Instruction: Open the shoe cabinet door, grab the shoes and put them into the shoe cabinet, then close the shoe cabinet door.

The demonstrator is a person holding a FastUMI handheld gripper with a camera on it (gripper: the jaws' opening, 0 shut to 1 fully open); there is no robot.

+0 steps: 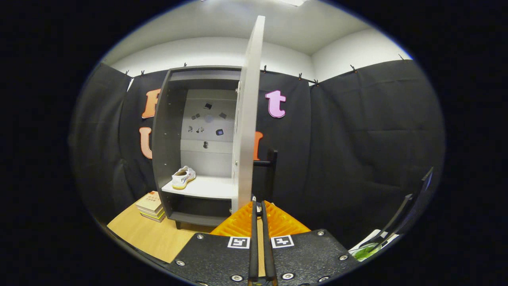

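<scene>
Just ahead of the jaws, nearly closed and holding nothing, stands the open door edge-on, hiding part of the cabinet; shoe on its shelf, books beside.

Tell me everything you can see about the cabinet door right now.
The cabinet door is a tall, flat, pale grey panel, smooth like laminated board, swung wide open and seen nearly edge-on. It stands upright, hinged to the right side of the dark shoe cabinet. A dark bar handle juts from its outer face at mid height. The gripper sits just below the door's lower edge, fingers nearly together, empty; contact with the door cannot be told.
</scene>
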